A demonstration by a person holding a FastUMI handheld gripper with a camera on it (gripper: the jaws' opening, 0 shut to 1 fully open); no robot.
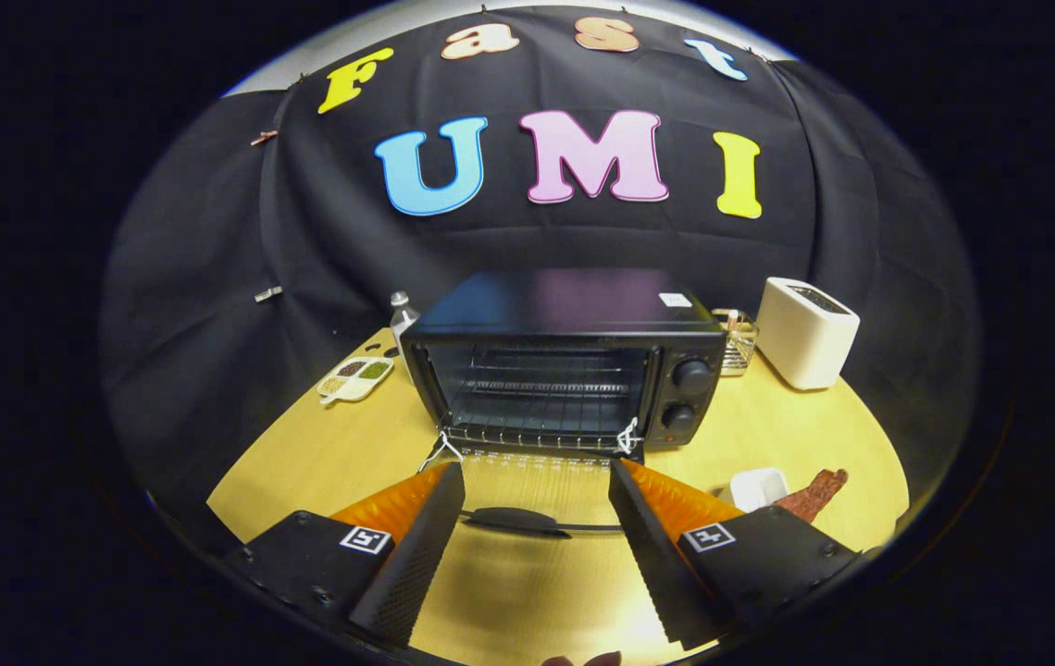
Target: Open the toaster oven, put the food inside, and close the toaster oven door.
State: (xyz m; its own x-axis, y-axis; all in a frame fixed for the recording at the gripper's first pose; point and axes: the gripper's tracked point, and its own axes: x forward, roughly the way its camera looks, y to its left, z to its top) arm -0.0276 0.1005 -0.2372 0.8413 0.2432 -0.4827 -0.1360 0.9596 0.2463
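Gripper (527, 518) spread wide, nothing between fingers, hovering above lowered glass door (527, 481) of toaster oven (574, 370). Door handle (516, 521) sits between fingertips, untouched. Oven just ahead, cavity open, wire rack (541, 388) bare inside. Two knobs (689, 393) on oven's right panel. Food: reddish-brown strip (814, 495) lying on yellow surface (305, 453) beside small white dish (757, 486), just beyond right finger. White toaster (805, 331) behind, right of oven. Tray of grains (356, 377) left of oven.
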